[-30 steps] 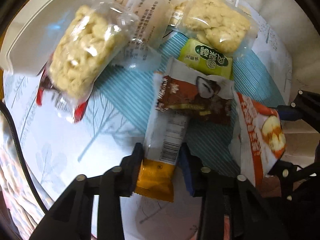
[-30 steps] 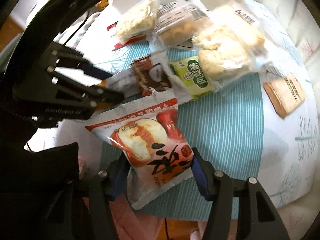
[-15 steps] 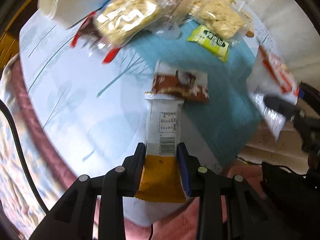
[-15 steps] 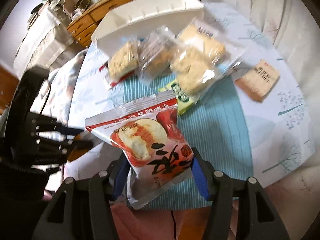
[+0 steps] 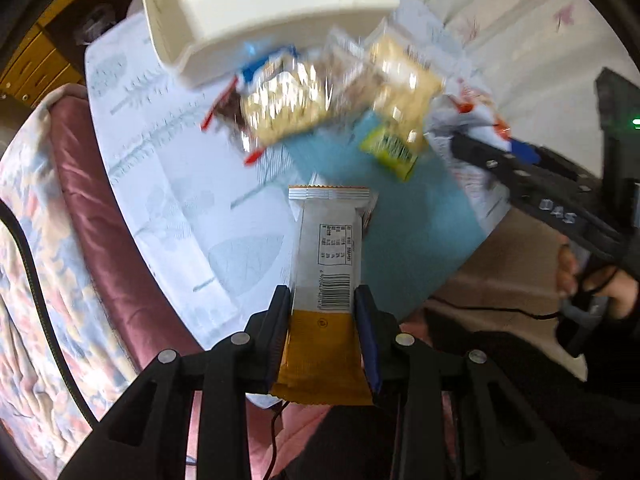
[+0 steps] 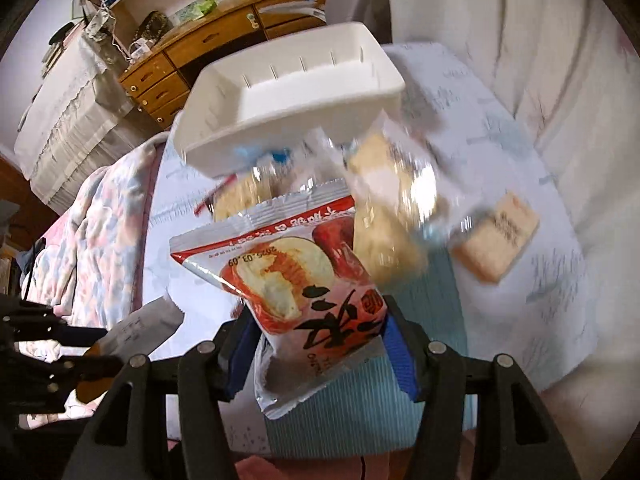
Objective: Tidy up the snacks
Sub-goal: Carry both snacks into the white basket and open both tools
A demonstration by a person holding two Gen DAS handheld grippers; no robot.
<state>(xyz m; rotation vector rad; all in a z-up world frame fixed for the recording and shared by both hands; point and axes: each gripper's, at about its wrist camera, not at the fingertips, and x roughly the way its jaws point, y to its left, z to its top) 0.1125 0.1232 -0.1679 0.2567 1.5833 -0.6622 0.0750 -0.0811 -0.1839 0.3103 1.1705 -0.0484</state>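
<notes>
My left gripper (image 5: pixel 323 300) is shut on a white and orange snack bar (image 5: pixel 329 264), held above the near table edge. My right gripper (image 6: pixel 320 328) is shut on a red and white apple snack packet (image 6: pixel 296 276), held above the teal mat (image 6: pixel 384 396). The white tray (image 5: pixel 256 12) stands at the far side of the table; it also shows in the right wrist view (image 6: pixel 304 92). Clear packets of puffed rice cakes (image 5: pixel 288 104) and a green packet (image 5: pixel 390 146) lie on the table before the tray.
A tan wrapped biscuit (image 6: pixel 496 240) lies on the tablecloth at the right. A quilted bed (image 5: pixel 36 280) is left of the table. A wooden desk with drawers (image 6: pixel 224 36) stands behind the tray. The right gripper body (image 5: pixel 560 204) crosses the left wrist view.
Both grippers have lifted and pulled back from the table with their packets. The tray has come into full view and the pile of snacks looks farther away.
</notes>
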